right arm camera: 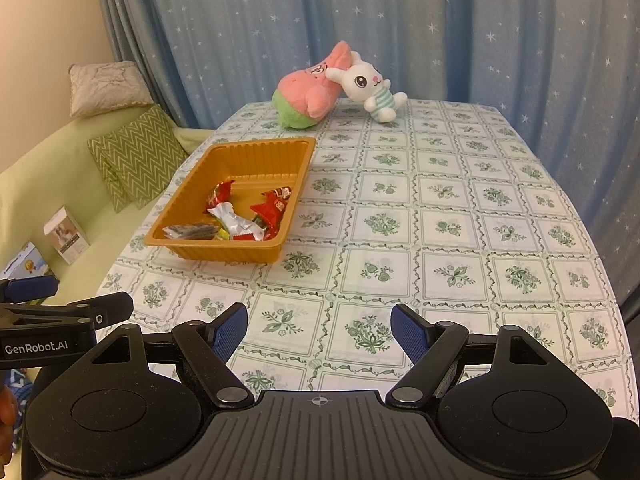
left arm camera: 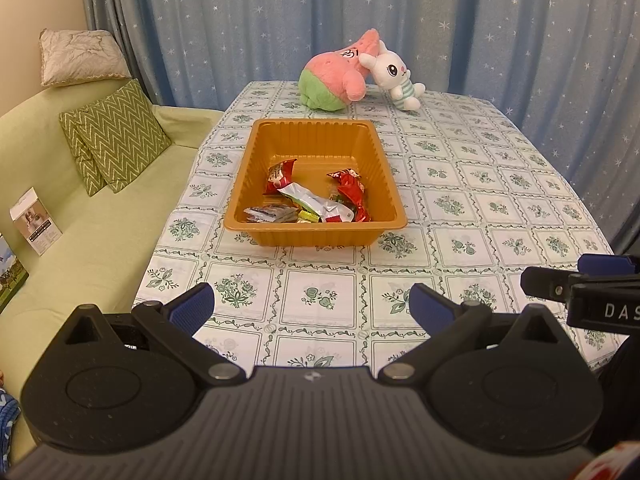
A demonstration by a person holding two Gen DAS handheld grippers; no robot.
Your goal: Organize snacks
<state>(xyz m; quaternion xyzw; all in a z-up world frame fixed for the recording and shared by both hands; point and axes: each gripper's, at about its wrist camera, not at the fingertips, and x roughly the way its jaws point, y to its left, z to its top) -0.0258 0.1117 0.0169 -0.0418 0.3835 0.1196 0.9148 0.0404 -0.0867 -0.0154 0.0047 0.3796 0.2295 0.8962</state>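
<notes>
An orange plastic tray [left arm camera: 256,152] [right arm camera: 256,152] stands on the left half of the table. Inside it lie several wrapped snacks: red packets [left arm camera: 348,190] [right arm camera: 272,206], a silver one [left arm camera: 316,202] [right arm camera: 236,220] and a dark one [left arm camera: 266,213] [right arm camera: 190,232]. My left gripper [left arm camera: 311,308] hangs open over the near table edge, well short of the tray, with nothing between its blue pads. Further right, my right gripper [right arm camera: 319,330] is also open and empty above the cloth. Each gripper shows at the edge of the other's view.
The table [left arm camera: 480,200] wears a white cloth with green floral squares. A pink-and-green plush [left arm camera: 340,76] and a white rabbit plush [left arm camera: 396,76] lie at the far end before blue star curtains. A green sofa [left arm camera: 100,220] with cushions and small boxes runs along the left.
</notes>
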